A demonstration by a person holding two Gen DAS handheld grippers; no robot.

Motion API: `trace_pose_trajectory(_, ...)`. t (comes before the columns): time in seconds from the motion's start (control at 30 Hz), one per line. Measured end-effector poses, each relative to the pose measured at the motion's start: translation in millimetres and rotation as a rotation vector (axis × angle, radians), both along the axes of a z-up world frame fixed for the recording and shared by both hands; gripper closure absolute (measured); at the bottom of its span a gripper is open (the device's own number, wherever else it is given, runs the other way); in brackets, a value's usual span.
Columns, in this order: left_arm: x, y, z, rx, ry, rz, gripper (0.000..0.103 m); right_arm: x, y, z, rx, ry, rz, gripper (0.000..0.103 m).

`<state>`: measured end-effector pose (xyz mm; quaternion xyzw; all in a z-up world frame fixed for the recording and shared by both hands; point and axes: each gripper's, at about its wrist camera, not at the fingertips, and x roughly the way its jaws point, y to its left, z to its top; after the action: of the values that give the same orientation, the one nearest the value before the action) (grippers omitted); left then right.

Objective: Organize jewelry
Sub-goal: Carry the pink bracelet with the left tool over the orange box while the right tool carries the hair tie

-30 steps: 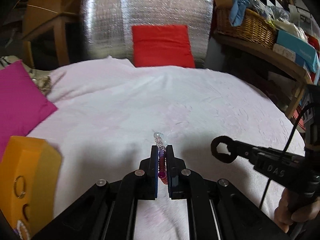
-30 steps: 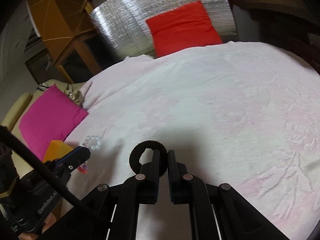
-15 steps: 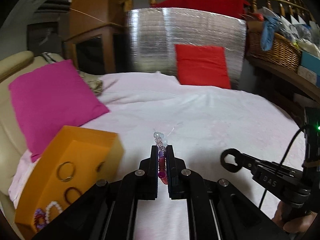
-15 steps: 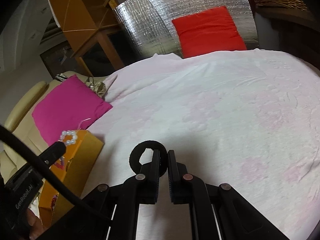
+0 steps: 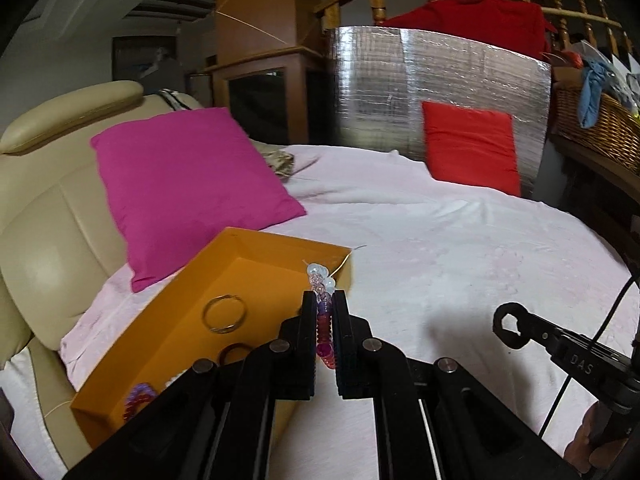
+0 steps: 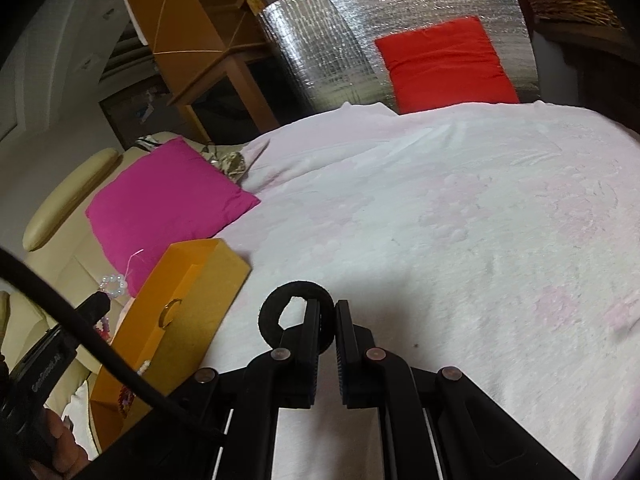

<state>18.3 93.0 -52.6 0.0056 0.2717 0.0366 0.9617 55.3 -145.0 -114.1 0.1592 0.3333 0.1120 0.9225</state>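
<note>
Both tools are showing matte black plastic bodies. The left gripper (image 5: 324, 308) is carrying two flat, slab-like fingers (image 5: 309, 320) with dark blue pads on their inner faces, and round silver screws (image 5: 279, 346) are glinting on its angled linkage arms. The right gripper (image 6: 328, 316) is wearing the same build, with coppery screw heads (image 6: 375, 354). White lettering is running along each tool's side. A black cable (image 6: 80, 332) is trailing across. Bare fingers (image 5: 590, 436) are showing at the handle.

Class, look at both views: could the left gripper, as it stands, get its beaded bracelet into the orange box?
Probably yes. The left gripper, shut on the beaded bracelet, hangs by the orange box, whose top is open; nothing blocks it.
</note>
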Motion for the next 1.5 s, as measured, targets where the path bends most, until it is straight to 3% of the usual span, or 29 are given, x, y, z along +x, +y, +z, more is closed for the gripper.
trace_pose_trajectory(0.5, -8, 38, 4, 0.010, -0.024, 0.073, 0.096, -7, 30, 0, 0.020, -0.023, 0.042, 0.095)
trace_pose_trajectory(0.8, -4, 89, -4, -0.016, -0.015, 0.160, 0.096, 3, 58, 7, 0.007, -0.036, 0.096, 0.095)
trace_pose_trajectory(1.07, 0, 146, -29, -0.043, 0.036, 0.276, 0.096, 3, 109, 25, 0.001, -0.069, 0.202, 0.095)
trace_pose_trajectory(1.27, 1, 164, -44, -0.025, 0.084, 0.298, 0.096, 2, 162, 27, -0.036, -0.074, 0.293, 0.095)
trace_pose_trajectory(1.5, 1, 175, -45, -0.032, 0.085, 0.312, 0.096, 6, 199, 24, -0.066, -0.067, 0.343, 0.095)
